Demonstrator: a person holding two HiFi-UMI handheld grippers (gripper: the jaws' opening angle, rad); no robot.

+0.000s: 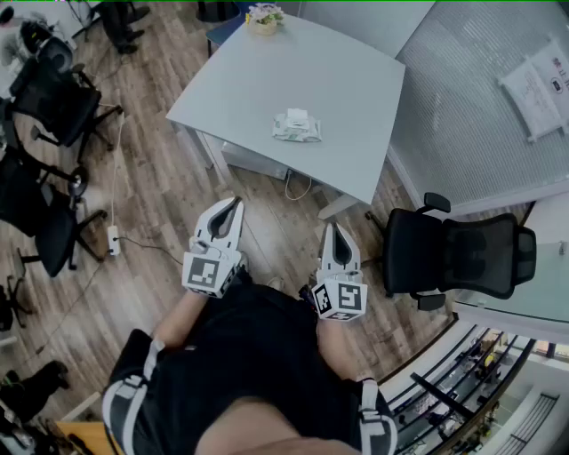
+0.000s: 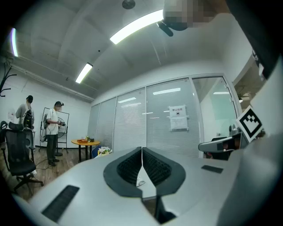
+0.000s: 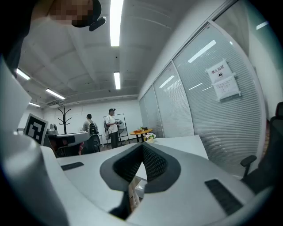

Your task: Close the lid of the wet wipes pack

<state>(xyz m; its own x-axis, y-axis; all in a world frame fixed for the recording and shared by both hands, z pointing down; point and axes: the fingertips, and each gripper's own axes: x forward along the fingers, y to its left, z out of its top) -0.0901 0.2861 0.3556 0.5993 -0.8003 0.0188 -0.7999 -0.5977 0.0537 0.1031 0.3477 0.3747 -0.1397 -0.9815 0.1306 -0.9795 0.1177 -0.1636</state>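
The wet wipes pack [image 1: 297,127] lies on the grey table [image 1: 240,84], its white lid standing up. Both grippers hang well short of the table, over the floor in front of the person. My left gripper [image 1: 233,203] is shut with nothing between its tips; in the left gripper view its jaws [image 2: 142,149] meet, and a sliver of the pack [image 2: 140,182] shows in the gap below the tips. My right gripper [image 1: 334,226] is shut and empty too; in the right gripper view its tips [image 3: 142,145] touch.
A flower basket [image 1: 263,19] stands at the table's far edge. A black office chair [image 1: 453,251] is to the right of the table, more chairs [image 1: 53,98] at the left. A power strip and cable [image 1: 113,240] lie on the floor. Two people [image 3: 101,127] stand far off.
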